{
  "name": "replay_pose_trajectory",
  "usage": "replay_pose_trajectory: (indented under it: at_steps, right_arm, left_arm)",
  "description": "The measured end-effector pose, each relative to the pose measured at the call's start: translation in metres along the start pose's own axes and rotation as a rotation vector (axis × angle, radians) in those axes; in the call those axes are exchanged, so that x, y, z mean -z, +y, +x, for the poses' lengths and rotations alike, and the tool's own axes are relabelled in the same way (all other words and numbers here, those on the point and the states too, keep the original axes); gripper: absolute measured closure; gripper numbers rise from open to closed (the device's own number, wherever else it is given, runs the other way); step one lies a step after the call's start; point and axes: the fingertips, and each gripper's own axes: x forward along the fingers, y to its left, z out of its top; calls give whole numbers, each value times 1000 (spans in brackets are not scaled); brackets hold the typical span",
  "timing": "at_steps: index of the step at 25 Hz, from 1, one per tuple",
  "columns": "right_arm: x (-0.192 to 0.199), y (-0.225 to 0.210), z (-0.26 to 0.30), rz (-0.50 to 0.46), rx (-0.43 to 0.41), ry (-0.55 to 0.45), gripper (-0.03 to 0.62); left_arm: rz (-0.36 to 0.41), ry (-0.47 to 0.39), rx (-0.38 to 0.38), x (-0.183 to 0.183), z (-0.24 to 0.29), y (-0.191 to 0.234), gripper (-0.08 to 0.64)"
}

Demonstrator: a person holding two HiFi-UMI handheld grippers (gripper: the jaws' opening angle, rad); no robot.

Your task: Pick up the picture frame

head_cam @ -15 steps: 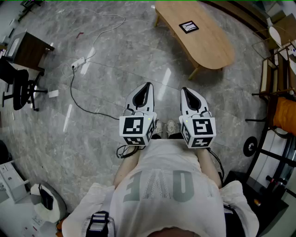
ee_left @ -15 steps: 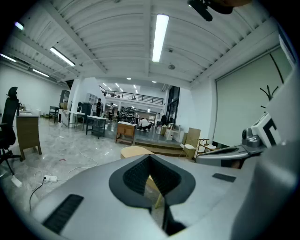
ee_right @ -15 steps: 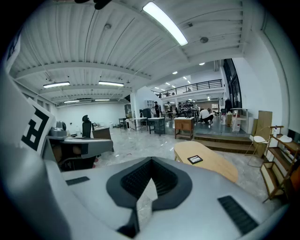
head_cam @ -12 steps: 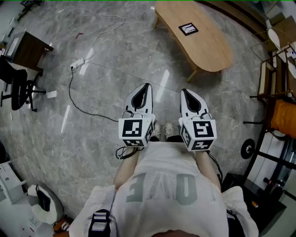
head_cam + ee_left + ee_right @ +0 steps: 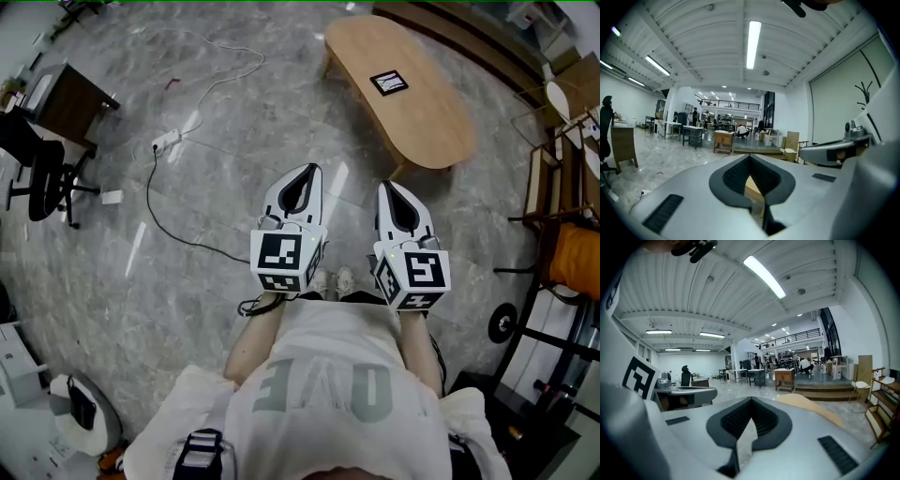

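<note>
The picture frame [image 5: 389, 82] lies flat on the wooden worktop [image 5: 433, 117], well ahead of you and to your right. Your right tool [image 5: 386, 187] is nearer. It and your left tool [image 5: 307, 172] are closed and empty.

Left claw [image 5: 304, 173], right claw [image 5: 387, 187] held side by side, parallel, pointing forward, near level. Jaws of each closed together, tips meeting, nothing gripped between.

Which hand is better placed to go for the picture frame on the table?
The right, probably. The right gripper lines up almost straight below the picture frame on the wooden table; the left gripper sits further aside. Both have shut jaws.
</note>
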Motion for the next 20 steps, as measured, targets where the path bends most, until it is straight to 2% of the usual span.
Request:
replay_pose_trajectory:
  at_steps: [9,20]
  right_arm:
    - [6,-3,6,-10,67,-21,586]
    - [4,-24,43,2,49,-53,586]
  left_arm:
    - [50,-28,35,-14,-5,12,551]
    - [62,-56,6,-21,30,36,551]
